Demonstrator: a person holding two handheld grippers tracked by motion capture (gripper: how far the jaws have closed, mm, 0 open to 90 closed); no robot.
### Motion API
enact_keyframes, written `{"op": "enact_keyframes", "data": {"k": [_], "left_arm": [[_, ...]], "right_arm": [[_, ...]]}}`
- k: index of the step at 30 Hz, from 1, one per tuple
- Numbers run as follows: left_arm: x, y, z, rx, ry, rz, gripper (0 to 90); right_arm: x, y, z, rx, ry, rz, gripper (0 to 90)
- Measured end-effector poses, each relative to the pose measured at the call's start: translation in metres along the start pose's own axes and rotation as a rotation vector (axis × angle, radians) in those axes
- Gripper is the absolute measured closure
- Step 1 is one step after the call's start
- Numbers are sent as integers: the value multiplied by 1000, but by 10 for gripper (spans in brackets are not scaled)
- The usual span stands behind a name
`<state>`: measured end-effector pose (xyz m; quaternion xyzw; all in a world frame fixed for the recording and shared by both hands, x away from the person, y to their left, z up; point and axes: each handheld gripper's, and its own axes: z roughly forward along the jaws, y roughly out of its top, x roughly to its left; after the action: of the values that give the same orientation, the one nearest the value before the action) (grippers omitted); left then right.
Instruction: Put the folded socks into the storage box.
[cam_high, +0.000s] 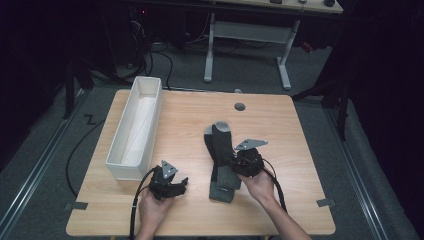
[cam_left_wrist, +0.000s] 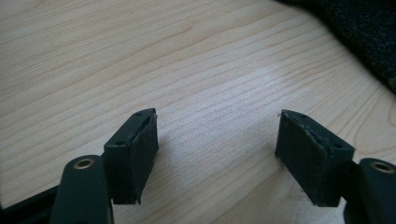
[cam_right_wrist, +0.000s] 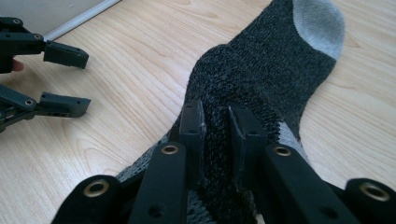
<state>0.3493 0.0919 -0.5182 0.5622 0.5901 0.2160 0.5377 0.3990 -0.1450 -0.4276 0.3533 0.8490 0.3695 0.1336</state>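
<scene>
A dark grey sock (cam_high: 220, 145) with a light grey toe lies in the middle of the wooden table (cam_high: 290, 200), apparently on top of a second sock whose grey cuff (cam_high: 222, 192) points to the near edge. My right gripper (cam_high: 231, 161) is down on its middle. In the right gripper view the gripper (cam_right_wrist: 217, 126) is shut on a raised fold of the sock (cam_right_wrist: 261, 70). My left gripper (cam_high: 182, 184) rests left of the socks, near the front edge. Its jaws stand open over bare wood (cam_left_wrist: 217, 149), with a sock edge (cam_left_wrist: 369, 32) at the upper right.
A long white open box (cam_high: 135, 125) stands along the table's left side, just behind the left hand. A round cable hole (cam_high: 240, 106) sits near the far edge. Beyond the table is a white desk frame (cam_high: 247, 35) on grey floor.
</scene>
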Motion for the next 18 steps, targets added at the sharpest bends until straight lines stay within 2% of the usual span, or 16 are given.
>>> {"op": "enact_keyframes", "data": {"k": [12,18], "left_arm": [[0,0,0,0,0,0,296],[0,0,0,0,-2,1,296]], "right_arm": [[4,-10,14,14,15,11,750],[4,-16,21,21,7,2,699]]}}
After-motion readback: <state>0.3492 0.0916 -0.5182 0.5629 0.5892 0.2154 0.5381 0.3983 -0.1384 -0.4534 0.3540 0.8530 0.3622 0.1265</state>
